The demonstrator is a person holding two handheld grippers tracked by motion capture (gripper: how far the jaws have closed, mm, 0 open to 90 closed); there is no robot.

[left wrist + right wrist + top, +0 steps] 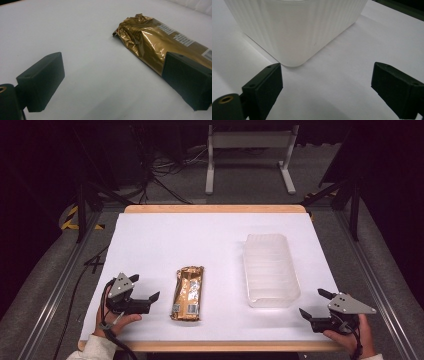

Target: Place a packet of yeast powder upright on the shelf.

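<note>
A gold foil packet (188, 293) lies lengthwise on the white table (165, 240), left of centre. A translucent white plastic tub (270, 268) stands right of centre. My left gripper (145, 288) rests near the front left, open, just left of the packet. Along its jaws the crinkled gold packet (160, 42) lies ahead and to the right, partly behind one jaw. My right gripper (314, 302) sits open at the front right, just beyond the tub's near corner. The ribbed tub (297, 27) rises close in front of it, with nothing between the jaws.
The table has a wooden rim (215, 209). Metal rails (60, 280) run along both sides. Beyond the far edge stand a white frame (250, 155), cables and dark tripod legs (82, 200) on a grey floor.
</note>
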